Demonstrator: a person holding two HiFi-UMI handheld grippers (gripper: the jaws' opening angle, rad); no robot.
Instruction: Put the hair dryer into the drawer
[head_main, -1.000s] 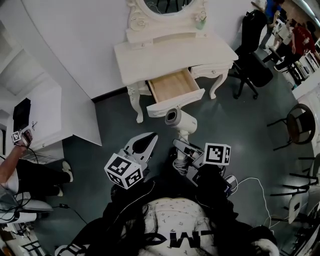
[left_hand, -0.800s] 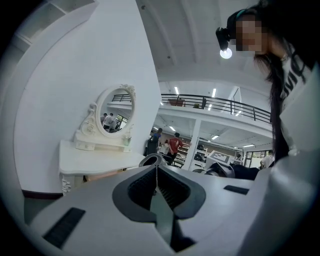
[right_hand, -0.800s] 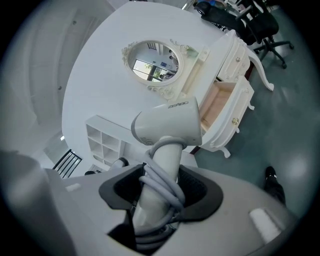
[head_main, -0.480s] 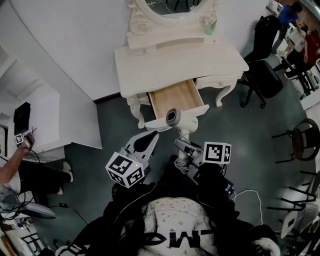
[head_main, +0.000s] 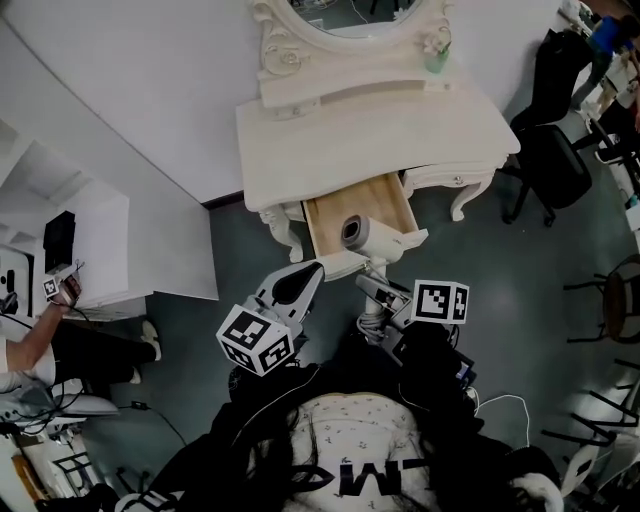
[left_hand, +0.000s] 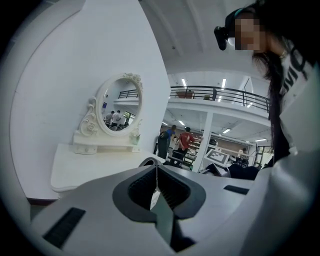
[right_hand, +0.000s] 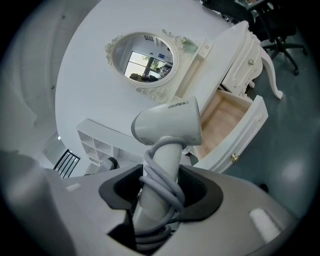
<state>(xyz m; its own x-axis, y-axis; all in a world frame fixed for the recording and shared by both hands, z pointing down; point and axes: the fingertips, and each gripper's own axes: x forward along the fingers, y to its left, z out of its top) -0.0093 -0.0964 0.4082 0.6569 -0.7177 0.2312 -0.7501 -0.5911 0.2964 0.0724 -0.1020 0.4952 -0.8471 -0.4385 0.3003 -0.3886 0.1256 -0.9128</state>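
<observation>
Between right fingers (right_hand: 199, 192), hair dryer (right_hand: 167, 125)

Left claw (left_hand: 156, 172) empty, jaws together; right claw (right_hand: 160, 185) tight around the hair dryer (right_hand: 167, 125) handle.

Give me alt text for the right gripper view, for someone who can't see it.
The right tool grips a white hair dryer by its cord-wrapped handle. Beyond it, the drawer of a white dressing table stands open below an oval mirror.

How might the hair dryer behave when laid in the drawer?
Probably top-heavy: the hair dryer carries a big head above a slim handle, so it may tip. Its rounded barrel could roll. The cord, wound round the handle, may loosen.
</observation>
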